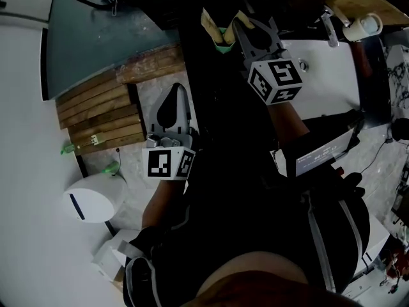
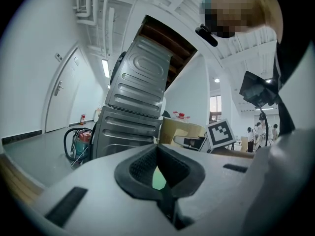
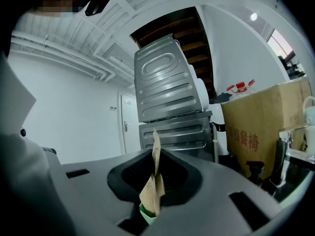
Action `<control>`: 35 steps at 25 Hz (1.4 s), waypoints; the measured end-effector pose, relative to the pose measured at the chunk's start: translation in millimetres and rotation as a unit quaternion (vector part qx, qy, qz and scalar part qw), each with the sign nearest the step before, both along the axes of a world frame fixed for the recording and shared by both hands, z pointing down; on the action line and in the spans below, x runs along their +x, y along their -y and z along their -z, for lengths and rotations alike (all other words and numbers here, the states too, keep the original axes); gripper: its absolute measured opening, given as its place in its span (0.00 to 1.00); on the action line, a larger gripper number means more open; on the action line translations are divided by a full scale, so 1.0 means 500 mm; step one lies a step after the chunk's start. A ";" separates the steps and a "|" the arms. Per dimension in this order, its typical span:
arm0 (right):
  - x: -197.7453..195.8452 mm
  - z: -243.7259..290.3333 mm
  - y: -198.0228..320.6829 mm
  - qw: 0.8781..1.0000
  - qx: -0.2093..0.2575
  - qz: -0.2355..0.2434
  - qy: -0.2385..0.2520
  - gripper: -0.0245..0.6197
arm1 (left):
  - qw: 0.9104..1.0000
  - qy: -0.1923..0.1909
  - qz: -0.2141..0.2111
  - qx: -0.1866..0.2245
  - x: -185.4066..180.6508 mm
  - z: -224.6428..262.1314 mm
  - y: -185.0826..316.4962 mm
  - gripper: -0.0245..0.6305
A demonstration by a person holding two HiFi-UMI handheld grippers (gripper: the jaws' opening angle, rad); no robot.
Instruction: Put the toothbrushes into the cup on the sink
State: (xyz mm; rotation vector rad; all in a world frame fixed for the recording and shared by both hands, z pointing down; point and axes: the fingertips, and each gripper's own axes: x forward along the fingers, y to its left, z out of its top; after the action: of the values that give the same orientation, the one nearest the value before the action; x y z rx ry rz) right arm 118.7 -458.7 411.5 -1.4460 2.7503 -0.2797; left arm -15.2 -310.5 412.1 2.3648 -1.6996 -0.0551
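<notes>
One wrapped toothbrush (image 3: 153, 191), brown paper with a green end, is clamped in the right hand-held gripper (image 1: 254, 31) and is held just left of the white sink (image 1: 319, 82). The cup (image 1: 365, 25) is stood at the sink's far edge, near the faucet (image 1: 330, 29). The left hand-held gripper (image 1: 174, 98) is closed tight; a green sliver is shown at its jaws and cannot be identified. Wooden slats (image 1: 102, 110) are laid on the floor at left. A ribbed grey metal cabinet (image 3: 167, 92), a cardboard box (image 3: 266, 127) and white walls are shown in the gripper views
</notes>
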 end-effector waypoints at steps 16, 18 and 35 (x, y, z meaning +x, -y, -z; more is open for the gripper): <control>-0.017 -0.083 0.008 0.999 -0.008 0.007 -0.038 0.11 | 1.000 0.014 -0.011 -0.003 0.023 -0.019 -0.034 0.05; -0.019 -0.085 0.010 0.999 -0.002 0.005 -0.042 0.11 | 1.000 0.014 -0.007 -0.002 0.020 -0.020 -0.037 0.05; -0.014 -0.088 0.012 0.998 -0.005 -0.010 -0.062 0.11 | 1.000 0.030 -0.004 0.008 -0.002 -0.002 -0.056 0.05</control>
State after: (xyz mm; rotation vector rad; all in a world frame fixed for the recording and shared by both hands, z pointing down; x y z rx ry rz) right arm 111.9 -464.7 455.4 -1.5443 2.8326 -0.2103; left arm -16.0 -282.7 412.8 2.4081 -1.7230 0.0033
